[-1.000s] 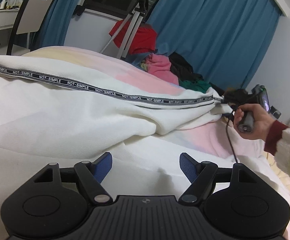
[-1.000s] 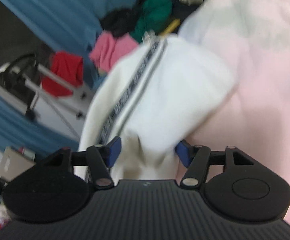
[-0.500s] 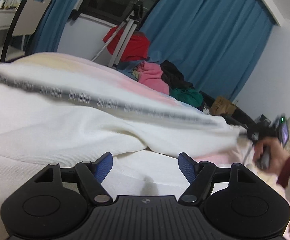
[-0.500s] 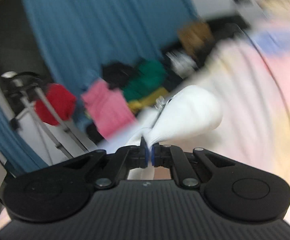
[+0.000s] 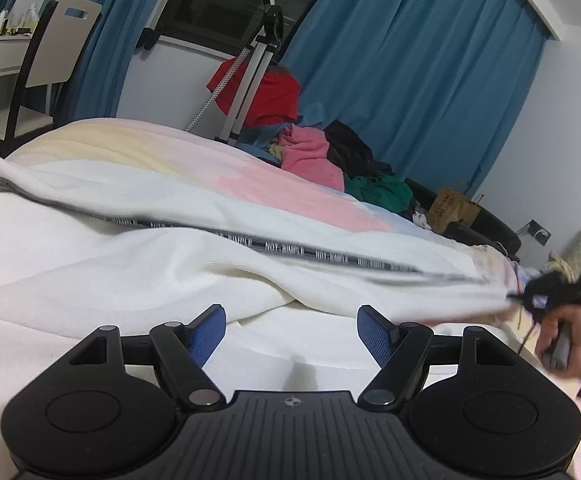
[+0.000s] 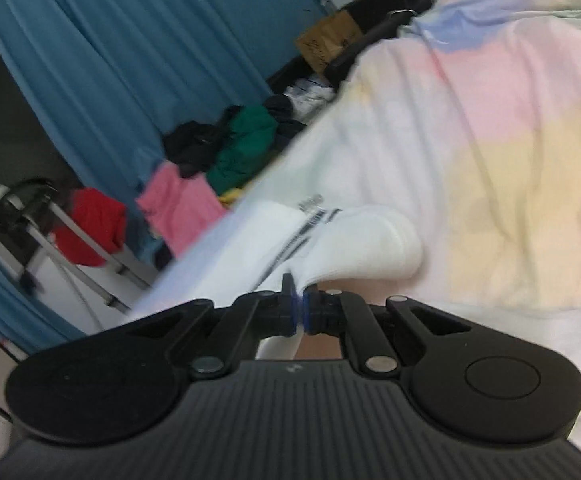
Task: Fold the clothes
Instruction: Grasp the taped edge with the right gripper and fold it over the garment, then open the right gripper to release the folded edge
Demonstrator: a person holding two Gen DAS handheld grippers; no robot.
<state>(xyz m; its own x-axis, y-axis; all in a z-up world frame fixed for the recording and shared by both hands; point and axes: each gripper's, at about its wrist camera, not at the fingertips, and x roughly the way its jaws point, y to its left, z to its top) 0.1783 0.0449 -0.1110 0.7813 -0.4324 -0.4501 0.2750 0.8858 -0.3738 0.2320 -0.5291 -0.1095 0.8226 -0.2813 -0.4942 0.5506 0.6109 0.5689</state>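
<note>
Nearest in the left wrist view, the left gripper (image 5: 292, 330) hangs low over the white garment (image 5: 90, 264), its blue pads (image 5: 207, 332) spread well apart with only cloth lying below the gap, none of it pinched. The garment lies spread across the bed (image 5: 298, 196), which is covered in a pastel sheet of yellow, pink and pale blue. A dark tape printed NOT-SIMPLE (image 5: 286, 248) runs along the garment from the left edge towards the right, where the cloth narrows to a stretched end. That end leads to the right gripper (image 5: 530, 300), held by a hand (image 5: 566, 340) with a dark red cuff at the picture's right edge. In the right wrist view the right gripper (image 6: 300, 314) has its pads pressed together on a thin fold of the white garment (image 6: 362, 240), which bulges just beyond the fingertips; the striped tape (image 6: 310, 228) shows beside that bulge, though blur makes its lettering unreadable there. Beyond the bed lies a heap of clothes: a pink piece (image 5: 310, 156), a green one (image 5: 382, 194) and black ones. Behind them stands a tripod (image 5: 250, 76) with a red cloth (image 5: 266, 96) draped on it, and a brown cardboard box (image 5: 452, 210) sits further right. A chair (image 5: 50, 64) stands at a desk on the far left. Blue curtains (image 5: 410, 80) hang along the back wall.
</note>
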